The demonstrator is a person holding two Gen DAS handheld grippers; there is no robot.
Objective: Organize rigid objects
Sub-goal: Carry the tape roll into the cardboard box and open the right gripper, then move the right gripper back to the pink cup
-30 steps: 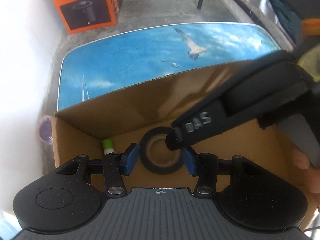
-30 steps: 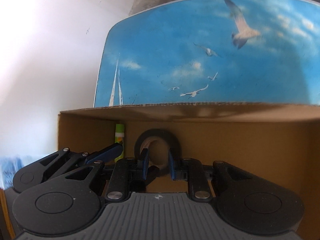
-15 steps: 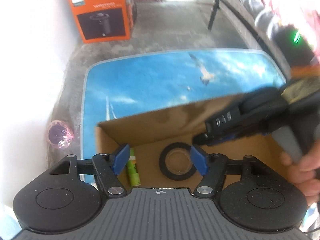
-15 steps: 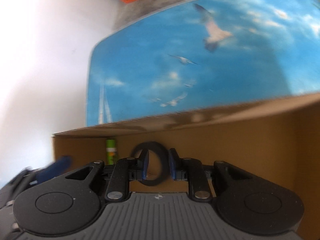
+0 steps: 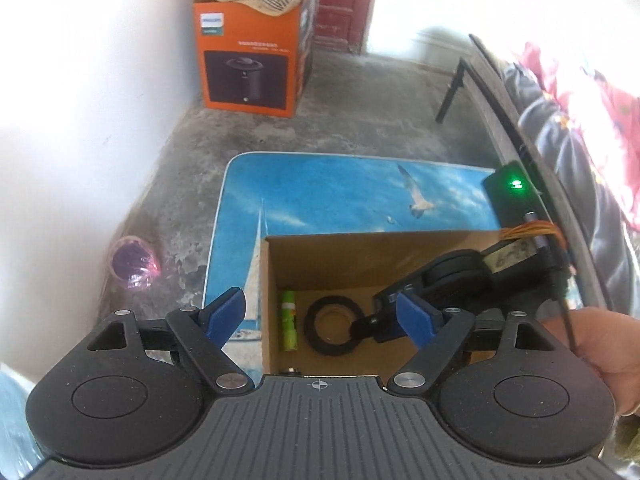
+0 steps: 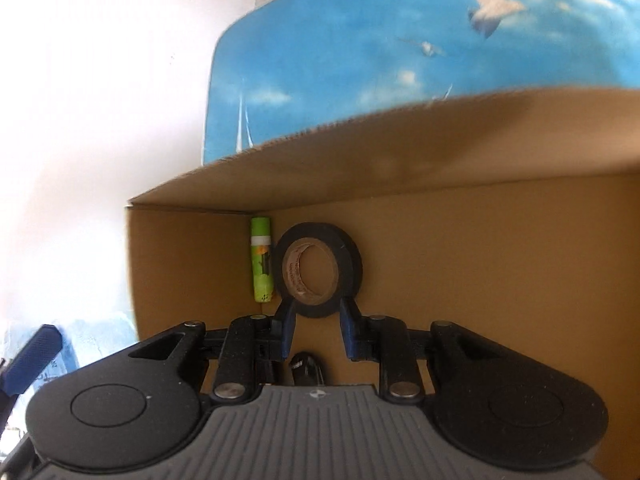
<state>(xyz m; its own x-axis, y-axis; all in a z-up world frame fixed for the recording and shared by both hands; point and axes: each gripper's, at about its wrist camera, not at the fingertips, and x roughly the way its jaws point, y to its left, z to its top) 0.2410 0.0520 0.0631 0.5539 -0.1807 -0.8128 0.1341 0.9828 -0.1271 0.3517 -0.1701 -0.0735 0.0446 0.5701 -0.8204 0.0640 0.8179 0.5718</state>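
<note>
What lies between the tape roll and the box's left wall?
A green glue stick lies between the black tape roll and the cardboard box wall; both views show it.

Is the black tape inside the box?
Yes. The black tape roll lies on the cardboard box floor beside the green tube.

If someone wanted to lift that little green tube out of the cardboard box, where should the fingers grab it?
Grip the green tube across its middle, coming straight down from above. It lies flat on the floor of the cardboard box, close along the left wall, with the black tape roll right beside it. The gaps on both sides look tight, so narrow, slightly opened fingers would probably fit best.
</note>
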